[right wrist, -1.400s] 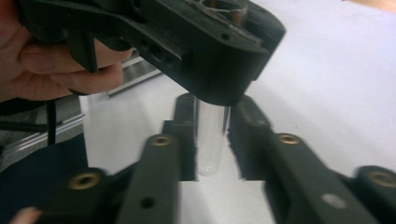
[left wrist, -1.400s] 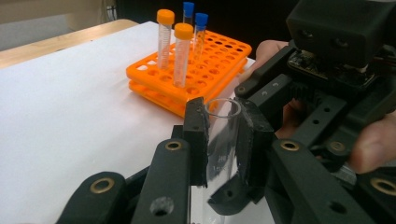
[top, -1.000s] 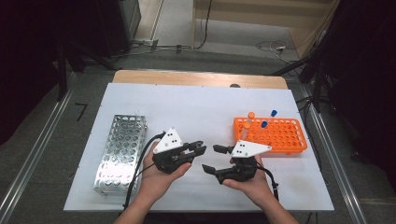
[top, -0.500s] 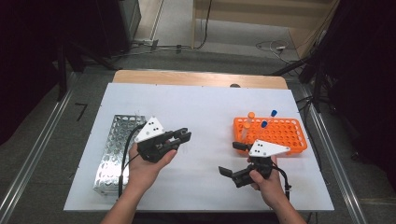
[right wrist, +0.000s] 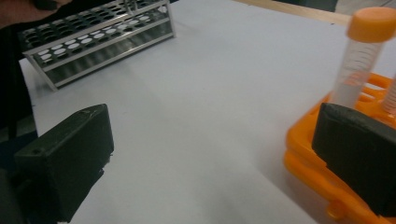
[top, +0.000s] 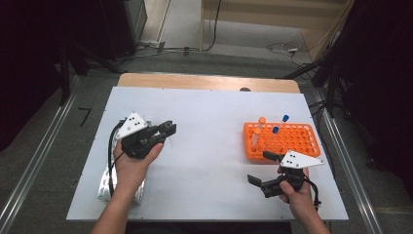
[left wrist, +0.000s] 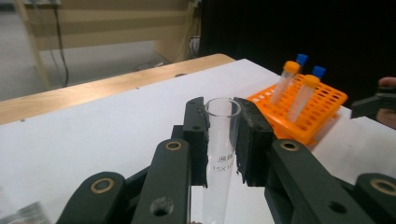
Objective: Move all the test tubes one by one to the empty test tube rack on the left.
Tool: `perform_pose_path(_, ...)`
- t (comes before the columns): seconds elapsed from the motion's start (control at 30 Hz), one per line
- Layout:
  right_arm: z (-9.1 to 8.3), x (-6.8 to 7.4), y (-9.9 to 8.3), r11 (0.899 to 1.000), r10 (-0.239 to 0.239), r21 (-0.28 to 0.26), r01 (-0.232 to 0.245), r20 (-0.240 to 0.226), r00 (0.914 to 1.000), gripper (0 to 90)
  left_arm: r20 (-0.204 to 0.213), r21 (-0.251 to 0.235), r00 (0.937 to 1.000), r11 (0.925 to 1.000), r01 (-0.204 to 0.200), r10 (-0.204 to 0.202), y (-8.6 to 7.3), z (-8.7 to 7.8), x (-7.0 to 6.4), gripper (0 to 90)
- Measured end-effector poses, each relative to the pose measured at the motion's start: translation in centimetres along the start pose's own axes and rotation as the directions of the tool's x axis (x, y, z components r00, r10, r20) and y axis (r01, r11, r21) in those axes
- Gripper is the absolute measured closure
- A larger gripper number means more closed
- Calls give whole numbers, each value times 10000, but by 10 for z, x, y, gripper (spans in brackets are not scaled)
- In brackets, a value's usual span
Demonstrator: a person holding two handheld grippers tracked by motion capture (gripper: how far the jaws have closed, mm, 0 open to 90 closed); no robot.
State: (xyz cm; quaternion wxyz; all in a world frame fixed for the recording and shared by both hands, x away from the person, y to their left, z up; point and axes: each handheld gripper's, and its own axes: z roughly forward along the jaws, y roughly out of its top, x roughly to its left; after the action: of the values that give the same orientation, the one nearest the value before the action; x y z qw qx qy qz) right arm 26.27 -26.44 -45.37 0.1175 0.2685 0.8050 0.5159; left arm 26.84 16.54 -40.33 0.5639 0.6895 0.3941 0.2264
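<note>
My left gripper (left wrist: 220,112) is shut on a clear, uncapped glass tube (left wrist: 218,154) that stands upright between its jaws. In the high view the left gripper (top: 168,129) hovers over the table's left half, next to a metal rack (top: 108,187). My right gripper (top: 258,167) is open and holds nothing, just in front of the orange rack (top: 292,141). Its own view shows the right gripper (right wrist: 215,158) with its jaws wide apart. An orange-capped tube (right wrist: 362,56) stands in the orange rack (right wrist: 313,168) beside its right finger (right wrist: 359,154).
The orange rack (left wrist: 322,109) holds an orange-capped tube (left wrist: 288,77) and two blue-capped ones (left wrist: 312,86). The metal rack (right wrist: 93,42) lies partly under the left forearm. A white board (top: 214,112) covers the table, with a wooden strip (top: 204,82) at the back.
The two grippers were close together at the table's middle; they have drawn apart. The left one moved left toward the metal rack, the right one right and nearer the front edge.
</note>
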Motion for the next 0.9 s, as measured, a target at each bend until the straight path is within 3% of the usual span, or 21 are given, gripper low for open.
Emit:
perform_pose_path(0.17, -8, -11, -4, 9994, 309, -159, -303, 333, 9990, 0, -488, -169, 9986, 9996, 209, -217, -1, -7, 16, 762)
perform_pose_path(0.47, -13, -29, -12, 9987, 514, -91, -510, 482, 9975, 0, -1544, -474, 9864, 9977, 489, -557, -6, -16, 41, 762)
perform_pose_path(0.67, -12, -31, -14, 9985, 556, -52, -554, 530, 9970, 0, -2212, -637, 9737, 9971, 423, -554, -10, -19, 51, 762)
perform_pose_path(0.9, -11, -31, -14, 9984, 560, -14, -560, 545, 9969, 0, -2979, -889, 9528, 9955, 330, -582, -15, -21, 61, 762)
